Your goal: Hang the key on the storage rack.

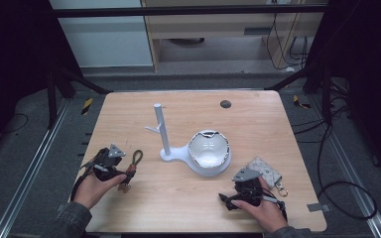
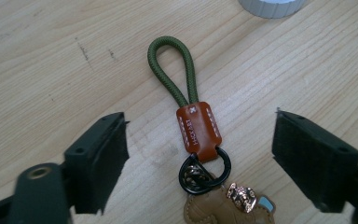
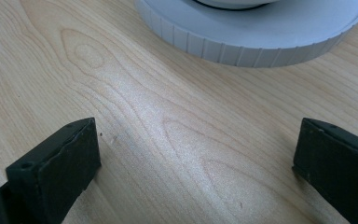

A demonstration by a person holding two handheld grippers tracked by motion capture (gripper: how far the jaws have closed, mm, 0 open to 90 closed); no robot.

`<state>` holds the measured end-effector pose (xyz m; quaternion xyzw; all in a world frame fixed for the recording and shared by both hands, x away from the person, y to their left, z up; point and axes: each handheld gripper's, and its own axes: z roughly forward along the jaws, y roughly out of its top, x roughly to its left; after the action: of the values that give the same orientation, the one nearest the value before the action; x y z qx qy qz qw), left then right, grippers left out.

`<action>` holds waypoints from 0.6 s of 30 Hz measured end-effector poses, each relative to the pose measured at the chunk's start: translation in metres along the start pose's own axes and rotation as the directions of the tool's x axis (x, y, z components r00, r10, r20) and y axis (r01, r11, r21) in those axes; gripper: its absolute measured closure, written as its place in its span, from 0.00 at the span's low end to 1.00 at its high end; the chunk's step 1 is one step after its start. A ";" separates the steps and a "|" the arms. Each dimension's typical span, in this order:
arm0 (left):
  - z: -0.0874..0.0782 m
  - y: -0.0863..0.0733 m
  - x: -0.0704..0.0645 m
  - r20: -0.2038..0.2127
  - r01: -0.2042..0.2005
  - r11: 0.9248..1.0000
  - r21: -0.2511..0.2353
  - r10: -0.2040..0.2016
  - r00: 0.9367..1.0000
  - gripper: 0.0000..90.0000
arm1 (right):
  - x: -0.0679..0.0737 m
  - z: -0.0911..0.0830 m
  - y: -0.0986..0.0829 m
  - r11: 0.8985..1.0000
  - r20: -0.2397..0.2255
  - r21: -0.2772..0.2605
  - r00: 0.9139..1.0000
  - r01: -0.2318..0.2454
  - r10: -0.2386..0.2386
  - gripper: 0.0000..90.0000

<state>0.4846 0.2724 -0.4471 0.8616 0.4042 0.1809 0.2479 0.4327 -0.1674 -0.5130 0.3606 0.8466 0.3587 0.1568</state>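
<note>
Wooden table: keychain, stand, pouch.

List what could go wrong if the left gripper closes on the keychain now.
1. The left gripper is open astride the keychain; closing may pinch just the narrow leather tab, so it slips.
2. The keychain lies flat on the table; the jaws could scrape wood.
3. Its dangling charm may swing and snag the white stand.

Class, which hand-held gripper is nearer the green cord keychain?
Left. The left hand-held gripper has its open jaws either side of the green cord keychain; the right hand-held gripper sits across the table.
</note>
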 end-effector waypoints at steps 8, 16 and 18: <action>-0.001 0.007 0.012 0.029 0.024 0.997 0.067 -0.026 0.999 0.39 | 0.000 0.000 0.000 1.000 0.000 -0.001 1.000 0.002 -0.002 0.00; 0.008 0.017 0.018 0.066 0.033 0.989 0.145 -0.043 0.997 0.49 | 0.000 0.000 0.000 1.000 0.000 -0.002 1.000 0.001 -0.001 0.00; 0.012 0.019 0.016 0.074 0.038 0.986 0.162 -0.050 0.996 0.51 | 0.000 0.000 0.000 1.000 0.000 -0.002 1.000 0.001 -0.001 0.00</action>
<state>0.5121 0.2710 -0.4441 0.8760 0.4264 0.1087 0.1974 0.4328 -0.1673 -0.5131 0.3601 0.8464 0.3593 0.1572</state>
